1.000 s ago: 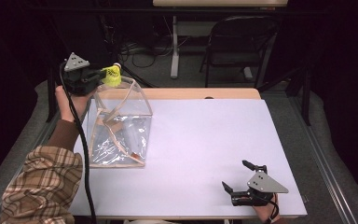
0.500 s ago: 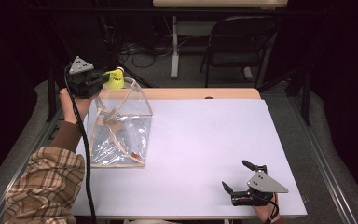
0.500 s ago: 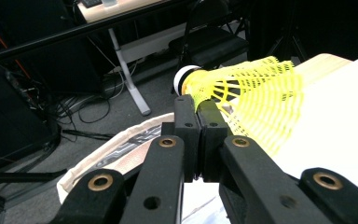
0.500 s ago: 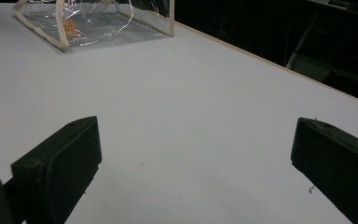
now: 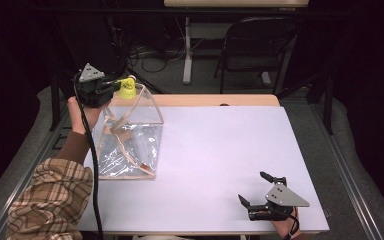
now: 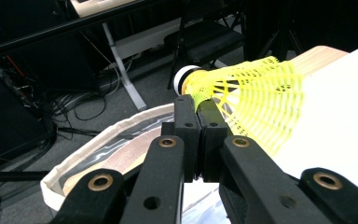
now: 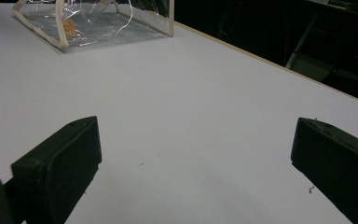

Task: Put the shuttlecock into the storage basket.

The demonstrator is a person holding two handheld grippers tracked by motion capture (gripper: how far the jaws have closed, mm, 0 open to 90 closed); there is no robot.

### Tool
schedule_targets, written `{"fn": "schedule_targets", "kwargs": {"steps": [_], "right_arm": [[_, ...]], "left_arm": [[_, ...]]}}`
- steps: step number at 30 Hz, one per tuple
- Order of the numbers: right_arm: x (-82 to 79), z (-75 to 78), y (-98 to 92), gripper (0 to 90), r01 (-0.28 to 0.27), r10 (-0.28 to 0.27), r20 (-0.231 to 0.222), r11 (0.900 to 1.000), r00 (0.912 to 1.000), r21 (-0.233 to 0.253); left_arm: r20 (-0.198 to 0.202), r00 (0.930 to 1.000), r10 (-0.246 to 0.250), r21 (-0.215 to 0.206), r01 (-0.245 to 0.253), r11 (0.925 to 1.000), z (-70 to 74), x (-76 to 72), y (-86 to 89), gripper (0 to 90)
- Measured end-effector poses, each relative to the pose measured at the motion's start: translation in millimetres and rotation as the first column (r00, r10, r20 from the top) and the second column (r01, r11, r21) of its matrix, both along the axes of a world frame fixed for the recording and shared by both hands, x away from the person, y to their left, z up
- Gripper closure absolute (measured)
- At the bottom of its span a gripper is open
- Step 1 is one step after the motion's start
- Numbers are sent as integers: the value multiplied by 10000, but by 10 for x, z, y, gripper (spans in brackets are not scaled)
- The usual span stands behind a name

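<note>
I have the left gripper [image 5: 111,88] clamped tight on the skirt of the yellow shuttlecock [image 6: 249,100], its white cork tip pointing away from the jaws, and I'm holding it up at the far left of the table [image 5: 220,150], just over the top of the clear bag [image 5: 130,137]. In the left gripper view the bag's cream-trimmed mouth [image 6: 107,144] lies directly below and a little behind my jaws, so I judge the job is to drop the shuttlecock inside. To do it well, I'd bring the jaws squarely over the middle of that opening, tip the cork downward, lower until the skirt is past the rim, and only then ease open; letting go early risks it bouncing off the trim onto the table. From the high view I can't quite tell how wide the mouth gapes, so I'd go slowly. My right gripper [image 5: 260,192] rests spread wide and holding nothing, well apart near the table's near right edge.
</note>
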State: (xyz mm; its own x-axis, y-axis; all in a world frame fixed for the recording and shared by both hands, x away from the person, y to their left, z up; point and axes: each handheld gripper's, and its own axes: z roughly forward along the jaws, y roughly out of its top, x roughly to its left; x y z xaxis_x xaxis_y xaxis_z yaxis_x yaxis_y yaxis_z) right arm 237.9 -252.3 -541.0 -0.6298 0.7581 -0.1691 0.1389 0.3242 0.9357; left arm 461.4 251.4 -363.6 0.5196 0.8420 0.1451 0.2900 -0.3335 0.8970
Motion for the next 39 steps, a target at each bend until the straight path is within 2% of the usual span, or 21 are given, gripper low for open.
{"fn": "schedule_targets", "kwargs": {"steps": [39], "right_arm": [[1,0,-1,13,7,-7,-1,10000,10000,-10]], "left_arm": [[-425,9989,-183,299,195,9994,-217,45,-86,889]]}}
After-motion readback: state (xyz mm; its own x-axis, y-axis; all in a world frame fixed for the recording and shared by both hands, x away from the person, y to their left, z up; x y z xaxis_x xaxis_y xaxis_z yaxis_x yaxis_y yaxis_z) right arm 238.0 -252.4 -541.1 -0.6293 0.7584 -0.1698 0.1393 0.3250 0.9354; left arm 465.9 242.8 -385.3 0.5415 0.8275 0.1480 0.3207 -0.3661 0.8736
